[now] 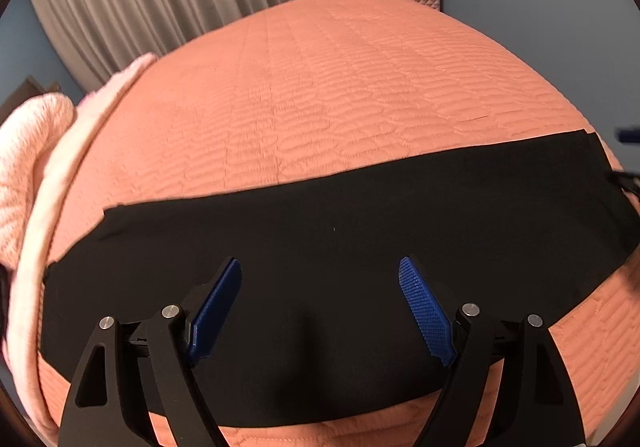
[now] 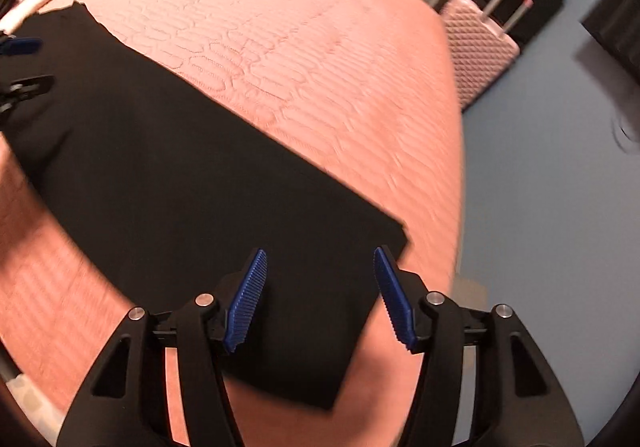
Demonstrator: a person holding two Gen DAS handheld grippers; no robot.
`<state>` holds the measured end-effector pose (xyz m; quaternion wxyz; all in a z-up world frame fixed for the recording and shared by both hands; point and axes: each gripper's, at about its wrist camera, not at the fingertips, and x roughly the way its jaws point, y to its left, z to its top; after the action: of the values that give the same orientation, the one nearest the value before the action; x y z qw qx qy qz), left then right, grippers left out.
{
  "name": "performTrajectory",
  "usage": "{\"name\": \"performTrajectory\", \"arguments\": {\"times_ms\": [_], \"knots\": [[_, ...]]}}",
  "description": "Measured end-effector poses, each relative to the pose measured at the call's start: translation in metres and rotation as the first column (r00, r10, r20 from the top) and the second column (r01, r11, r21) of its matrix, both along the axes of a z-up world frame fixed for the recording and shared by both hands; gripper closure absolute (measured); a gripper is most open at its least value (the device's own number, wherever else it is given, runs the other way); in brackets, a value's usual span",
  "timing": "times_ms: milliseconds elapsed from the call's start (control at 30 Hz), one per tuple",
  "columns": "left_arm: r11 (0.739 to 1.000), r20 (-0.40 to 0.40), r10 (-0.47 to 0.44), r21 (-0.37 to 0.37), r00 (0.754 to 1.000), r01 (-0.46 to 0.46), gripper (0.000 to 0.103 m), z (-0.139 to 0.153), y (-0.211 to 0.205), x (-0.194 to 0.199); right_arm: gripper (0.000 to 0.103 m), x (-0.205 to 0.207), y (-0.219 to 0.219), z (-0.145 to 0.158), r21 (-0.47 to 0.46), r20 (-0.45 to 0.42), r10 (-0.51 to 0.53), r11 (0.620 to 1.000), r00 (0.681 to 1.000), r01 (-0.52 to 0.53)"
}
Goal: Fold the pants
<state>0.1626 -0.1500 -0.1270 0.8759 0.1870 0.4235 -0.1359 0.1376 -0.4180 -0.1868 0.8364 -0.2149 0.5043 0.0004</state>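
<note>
Pants [image 1: 320, 215], black and already doubled into one long flat band, are laid across the near part of a bed covered by a salmon quilted bedspread [image 1: 340, 87]; one end of the band is seen toward the pillows [image 1: 28, 167] and the other toward the bed's open side, where a pink suitcase [image 2: 476, 47] is stood on the floor. The left claw [image 1: 320, 267] is held over the middle-left of the band, its jaws spread wide with only flat cloth seen beneath and nothing pinched between the blue pads [image 1: 424, 307]. The right claw [image 2: 318, 259] is held over the band's squared-off end, close to the far corner; its jaws are parted to a middling width, and no cloth is gripped, though whether the pads brush the fabric cannot be told through the blur. The lengthwise fold is judged to be done, and a crosswise fold is judged to be the step in hand, with the end about to be taken up. For the next move, the right claw would have to be lowered onto the end hem and closed on both layers together; the middle would have to be pinned or lifted by the left claw; the end would then be carried over toward the other end, edges kept square.
</note>
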Motion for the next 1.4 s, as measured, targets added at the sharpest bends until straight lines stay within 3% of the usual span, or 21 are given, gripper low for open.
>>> {"name": "performTrajectory", "arguments": {"times_ms": [167,200,233,333,400,467,567,600,633,667,733,800,900,1000,1067,1100,1167,1200,1300,1333,1400], "knots": [[1.000,-0.009,-0.006,0.002,1.000,0.006,0.024,-0.005,-0.005,0.005,0.048,0.056,0.006,-0.021,0.124,-0.058,0.009,0.992,0.998,-0.002],[1.000,-0.013,-0.003,0.009,1.000,0.003,0.024,-0.008,-0.004,0.008,0.049,0.062,0.004,-0.033,0.052,-0.066,0.000,0.999,0.998,0.004],[1.000,-0.020,-0.002,0.015,1.000,0.002,0.024,-0.011,-0.003,0.011,0.048,0.065,-0.004,-0.041,0.000,-0.059,-0.032,0.999,0.998,0.032],[1.000,-0.028,0.017,0.012,0.999,-0.017,0.024,-0.015,0.008,0.016,0.047,0.058,-0.024,-0.012,0.063,0.047,-0.228,0.972,0.973,0.225],[0.999,-0.026,0.033,0.024,0.999,-0.032,0.024,-0.019,0.019,0.019,0.046,0.032,0.001,0.016,0.202,0.109,-0.188,0.966,0.976,0.163],[0.998,-0.035,0.053,0.030,0.998,-0.052,0.024,-0.024,0.030,0.021,0.048,0.013,0.036,0.015,0.301,0.076,-0.114,0.950,0.991,0.086],[0.997,-0.060,0.077,0.024,0.995,-0.075,0.024,-0.031,0.043,0.022,0.054,0.000,0.057,-0.025,0.233,-0.012,-0.051,0.971,0.999,0.052],[0.997,-0.065,0.077,0.016,0.995,-0.076,0.024,-0.032,0.048,0.022,0.058,-0.004,0.040,-0.039,0.190,-0.037,-0.110,0.975,0.993,0.115],[0.997,-0.072,0.080,0.023,0.994,-0.079,0.024,-0.034,0.054,0.021,0.056,-0.012,0.013,-0.039,0.298,-0.017,-0.178,0.939,0.984,0.174],[0.996,-0.072,0.081,0.036,0.994,-0.078,0.024,-0.036,0.060,0.020,0.057,-0.017,-0.004,-0.034,0.321,-0.021,-0.276,0.908,0.961,0.268],[0.994,-0.076,0.092,0.068,0.993,-0.087,0.024,-0.042,0.070,0.020,0.058,-0.028,-0.017,-0.014,0.255,0.033,-0.398,0.890,0.917,0.377],[0.992,-0.102,0.113,0.059,0.988,-0.108,0.024,-0.048,0.081,0.022,0.058,-0.034,0.004,0.010,0.325,0.080,-0.359,0.891,0.930,0.316],[0.988,-0.131,0.153,0.030,0.979,-0.151,0.024,-0.052,0.091,0.026,0.059,-0.019,0.068,0.013,0.397,0.068,-0.230,0.899,0.971,0.185],[0.984,-0.144,0.175,-0.002,0.974,-0.177,0.024,-0.050,0.098,0.026,0.060,0.002,0.119,-0.016,0.372,0.036,-0.134,0.922,0.990,0.111],[0.983,-0.151,0.180,-0.006,0.972,-0.183,0.024,-0.048,0.106,0.025,0.059,0.008,0.116,-0.044,0.324,-0.001,-0.144,0.936,0.990,0.137],[0.982,-0.144,0.188,-0.001,0.971,-0.190,0.024,-0.047,0.111,0.025,0.052,0.004,0.103,-0.047,0.371,0.021,-0.164,0.917,0.986,0.144],[0.983,-0.140,0.181,0.000,0.973,-0.183,0.024,-0.045,0.121,0.024,0.055,-0.012,0.062,-0.047,0.392,0.014,-0.271,0.887,0.962,0.244],[0.984,-0.134,0.179,0.005,0.975,-0.180,0.024,-0.044,0.124,0.023,0.069,-0.024,0.040,-0.043,0.363,0.025,-0.322,0.885,0.946,0.292],[0.986,-0.101,0.165,0.033,0.981,-0.162,0.024,-0.041,0.131,0.022,0.065,-0.047,0.002,-0.022,0.230,0.043,-0.519,0.837,0.854,0.497],[0.986,-0.091,0.164,0.033,0.982,-0.162,0.024,-0.038,0.131,0.021,0.065,-0.053,0.003,-0.011,0.258,0.070,-0.525,0.831,0.848,0.493],[0.987,-0.085,0.162,0.003,0.983,-0.163,0.024,-0.032,0.131,0.019,0.065,-0.050,0.028,0.001,0.367,0.070,-0.467,0.834,0.882,0.412]]}}
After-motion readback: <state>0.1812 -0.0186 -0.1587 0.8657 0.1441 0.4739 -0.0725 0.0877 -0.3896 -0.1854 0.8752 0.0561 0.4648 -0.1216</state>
